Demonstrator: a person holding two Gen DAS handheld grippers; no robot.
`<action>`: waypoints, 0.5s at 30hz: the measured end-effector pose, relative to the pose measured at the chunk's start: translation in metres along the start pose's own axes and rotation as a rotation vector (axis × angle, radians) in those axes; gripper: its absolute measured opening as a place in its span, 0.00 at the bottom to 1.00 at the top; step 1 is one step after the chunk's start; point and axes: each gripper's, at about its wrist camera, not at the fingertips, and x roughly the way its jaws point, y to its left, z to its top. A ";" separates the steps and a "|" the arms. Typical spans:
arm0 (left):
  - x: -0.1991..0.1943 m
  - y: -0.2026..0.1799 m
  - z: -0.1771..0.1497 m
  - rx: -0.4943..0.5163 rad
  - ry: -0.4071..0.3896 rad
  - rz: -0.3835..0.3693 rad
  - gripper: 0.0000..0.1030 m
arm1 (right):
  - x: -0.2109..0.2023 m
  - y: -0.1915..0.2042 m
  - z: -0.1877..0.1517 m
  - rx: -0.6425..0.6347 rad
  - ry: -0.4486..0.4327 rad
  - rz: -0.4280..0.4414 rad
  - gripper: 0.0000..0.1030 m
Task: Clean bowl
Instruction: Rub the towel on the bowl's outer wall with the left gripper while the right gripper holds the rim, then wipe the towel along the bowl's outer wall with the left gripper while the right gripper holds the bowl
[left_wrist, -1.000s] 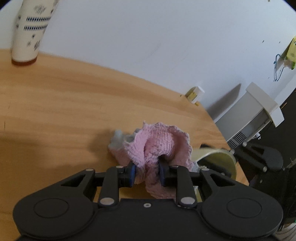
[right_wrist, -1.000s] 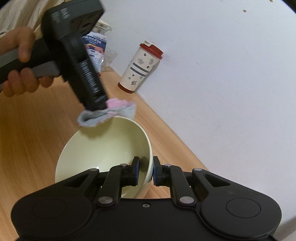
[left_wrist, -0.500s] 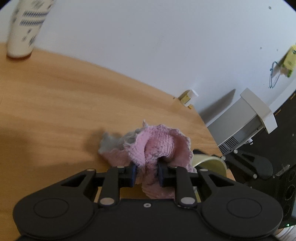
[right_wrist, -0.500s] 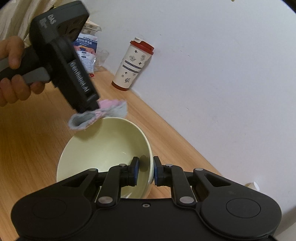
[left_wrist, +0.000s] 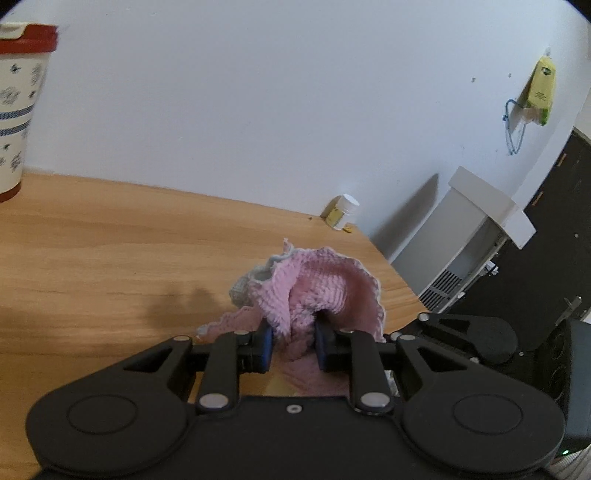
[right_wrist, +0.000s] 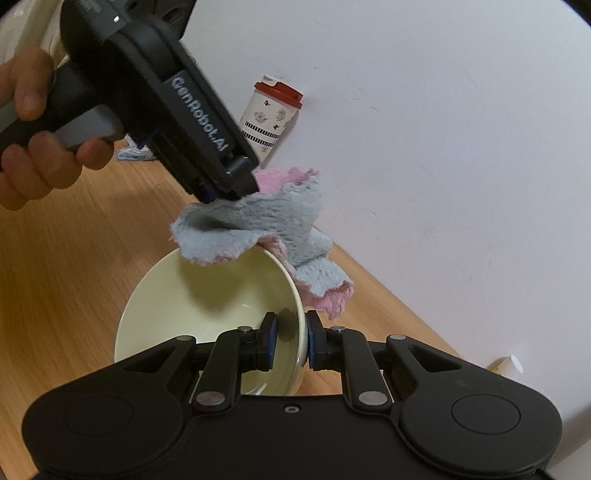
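Right gripper (right_wrist: 289, 345): jaws clamped on bowl (right_wrist: 207, 295) rim. Left gripper (left_wrist: 291, 345): jaws pinching pink-grey cloth (right_wrist: 258, 225), draped over bowl's far rim.

— What's the left gripper (left_wrist: 291, 345) got?
— A pink knitted cloth with a grey edge (left_wrist: 314, 291), pinched between its blue-padded fingers (left_wrist: 265, 345), above the pale wooden table (left_wrist: 110, 258).
— And by the wall?
— A white paper cup with a red lid (left_wrist: 16, 107), plus a small white-capped bottle (left_wrist: 341, 212).

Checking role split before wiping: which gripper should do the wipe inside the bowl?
Left. The left gripper is shut on the cloth, which drapes over the bowl rim; the right gripper clamps that rim.
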 end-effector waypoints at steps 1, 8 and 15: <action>0.000 0.002 -0.002 -0.006 0.003 0.007 0.20 | 0.000 0.000 0.000 0.004 0.000 -0.001 0.18; 0.006 0.020 -0.020 -0.056 0.044 0.025 0.20 | 0.003 -0.001 -0.001 0.058 0.000 -0.008 0.22; 0.008 0.030 -0.035 -0.078 0.081 0.018 0.20 | 0.007 -0.003 0.002 0.106 0.019 -0.005 0.24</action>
